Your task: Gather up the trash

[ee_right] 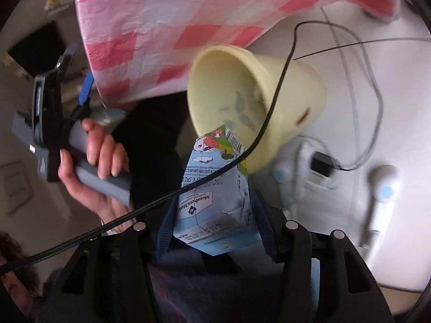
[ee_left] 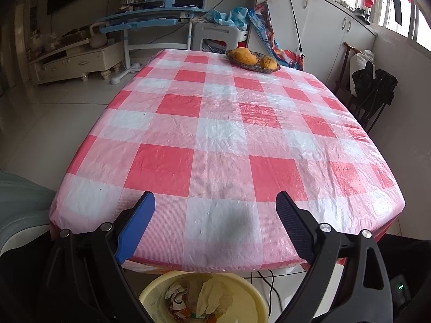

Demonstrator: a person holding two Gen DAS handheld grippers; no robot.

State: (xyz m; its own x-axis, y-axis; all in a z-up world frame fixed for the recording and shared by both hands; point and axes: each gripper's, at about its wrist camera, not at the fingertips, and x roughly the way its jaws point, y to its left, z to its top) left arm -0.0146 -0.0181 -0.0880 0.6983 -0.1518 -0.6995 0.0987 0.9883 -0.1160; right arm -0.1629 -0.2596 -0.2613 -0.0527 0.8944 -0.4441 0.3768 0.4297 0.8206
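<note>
My right gripper (ee_right: 215, 204) is shut on a light blue milk carton (ee_right: 212, 188), which stands upright between the jaws. Beyond the carton the pale yellow trash bin (ee_right: 256, 102) looks tilted and blurred in the right wrist view. In the left wrist view the same bin (ee_left: 161, 282) stands on the floor under the table's near edge and holds crumpled paper (ee_left: 212, 293) and wrappers. My left gripper (ee_left: 215, 199) is open and empty above the red-and-white checked tablecloth (ee_left: 215, 134). A hand (ee_right: 102, 156) holds that left gripper (ee_right: 80, 67) at the left of the right wrist view.
A basket of mangoes (ee_left: 253, 59) sits at the table's far end. A chair with dark clothes (ee_left: 374, 86) stands to the right. A black cable (ee_right: 269, 118) crosses in front of the carton. A white power strip (ee_right: 320, 164) and cords lie on the floor.
</note>
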